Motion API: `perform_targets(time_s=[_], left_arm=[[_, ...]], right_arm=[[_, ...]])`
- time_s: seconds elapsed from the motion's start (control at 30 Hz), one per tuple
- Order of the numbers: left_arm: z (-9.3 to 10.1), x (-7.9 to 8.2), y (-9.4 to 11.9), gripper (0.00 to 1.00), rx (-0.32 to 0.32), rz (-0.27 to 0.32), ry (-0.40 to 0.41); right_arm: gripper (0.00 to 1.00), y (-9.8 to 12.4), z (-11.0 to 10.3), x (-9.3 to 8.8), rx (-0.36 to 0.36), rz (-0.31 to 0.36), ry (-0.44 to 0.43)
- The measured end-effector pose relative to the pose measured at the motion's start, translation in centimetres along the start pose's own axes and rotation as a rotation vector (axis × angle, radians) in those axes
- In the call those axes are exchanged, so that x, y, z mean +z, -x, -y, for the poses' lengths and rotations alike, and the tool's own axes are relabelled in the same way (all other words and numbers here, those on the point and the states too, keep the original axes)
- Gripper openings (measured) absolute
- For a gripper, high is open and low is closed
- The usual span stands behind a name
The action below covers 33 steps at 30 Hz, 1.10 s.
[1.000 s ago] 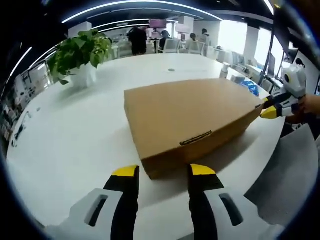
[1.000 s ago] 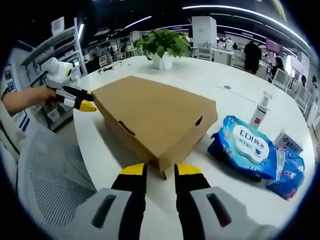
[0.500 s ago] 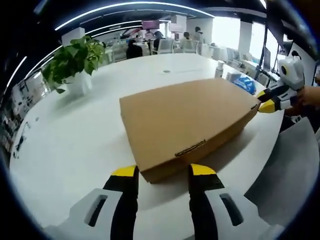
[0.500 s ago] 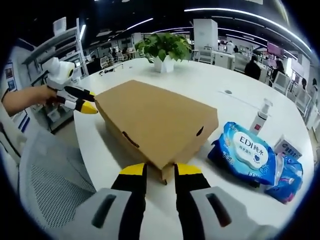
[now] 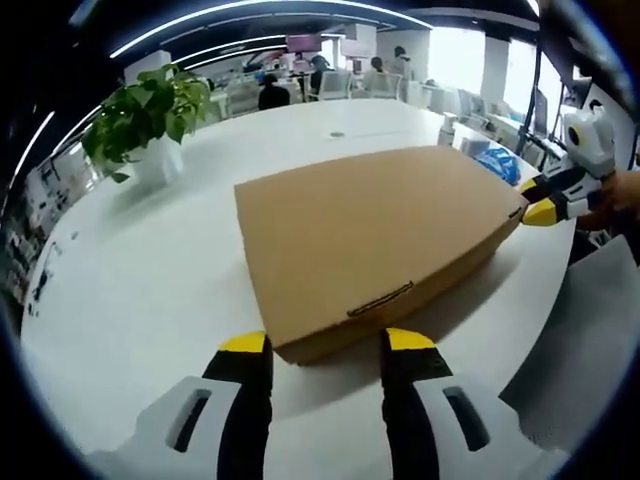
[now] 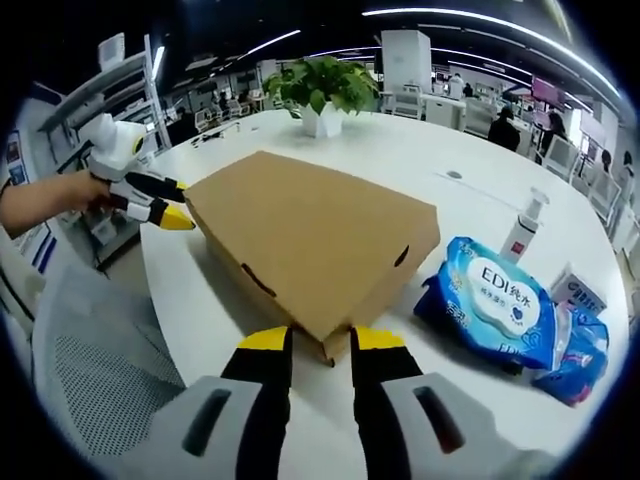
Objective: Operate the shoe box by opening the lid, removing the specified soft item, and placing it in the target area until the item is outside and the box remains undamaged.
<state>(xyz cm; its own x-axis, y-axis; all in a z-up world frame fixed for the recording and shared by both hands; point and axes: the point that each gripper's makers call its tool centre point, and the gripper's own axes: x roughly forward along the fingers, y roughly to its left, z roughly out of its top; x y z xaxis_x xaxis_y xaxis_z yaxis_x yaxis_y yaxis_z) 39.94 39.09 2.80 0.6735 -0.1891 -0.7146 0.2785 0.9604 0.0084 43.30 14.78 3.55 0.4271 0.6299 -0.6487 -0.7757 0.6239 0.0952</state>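
So the whole thing sat on a big white table [image 5: 150, 260] in an open-plan office, long ceiling light strips overhead, desks and a few people way in the back.

In the left gripper view, the left gripper [image 5: 325, 345] had its jaws spread, with the near corner of the shoe box [image 5: 370, 230] right between the yellow tips. Couldn't tell if the tips actually touched the cardboard. The box was plain brown, lid shut flat, so whatever's inside was hidden. Off to the far right of the jaws, the other gripper sat at the box's far corner. Beyond the jaws on the left, well away from the box, was a potted plant [image 5: 150, 115] in a white pot.

In the right gripper view, the right gripper [image 6: 320, 340] was also spread, straddling the closest corner of the box [image 6: 310, 235]; again, contact was hard to call. Left of the jaws was a grey mesh chair back [image 6: 90, 360] at the table edge. Right of the jaws, just beside the box, lay a blue pack of wet wipes [image 6: 495, 300], with a second blue pack [image 6: 575, 350] and a small carton [image 6: 580, 290] near it, and a little pump bottle [image 6: 525, 225] standing behind. The plant [image 6: 325, 85] stood at the far side of the table.
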Motion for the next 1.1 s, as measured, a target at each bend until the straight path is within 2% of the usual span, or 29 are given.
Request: perform_targets(time_s=[0.3, 0.5, 0.53, 0.83, 1.1], left_arm=[[-0.6, 1.0, -1.1, 0.41, 0.002, 0.0, 0.013], [-1.3, 1.9, -2.0, 0.4, -0.003, 0.005, 0.029], [-1.9, 2.1, -2.4, 0.4, -0.006, 0.005, 0.03], [-3.2, 3.7, -4.2, 0.4, -0.017, -0.006, 0.013], [-3.4, 5.0, -5.4, 0.4, -0.024, -0.012, 0.004]], right_arm=[[0.21, -1.1, 1.7, 1.1, -0.013, 0.003, -0.002], [0.21, -1.9, 2.7, 1.9, -0.019, 0.0, -0.001], [0.21, -2.0, 2.9, 2.0, -0.02, -0.001, 0.0], [0.22, -3.2, 4.5, 3.2, -0.033, -0.002, -0.004], [0.22, -4.1, 5.8, 4.1, -0.049, 0.004, -0.023]])
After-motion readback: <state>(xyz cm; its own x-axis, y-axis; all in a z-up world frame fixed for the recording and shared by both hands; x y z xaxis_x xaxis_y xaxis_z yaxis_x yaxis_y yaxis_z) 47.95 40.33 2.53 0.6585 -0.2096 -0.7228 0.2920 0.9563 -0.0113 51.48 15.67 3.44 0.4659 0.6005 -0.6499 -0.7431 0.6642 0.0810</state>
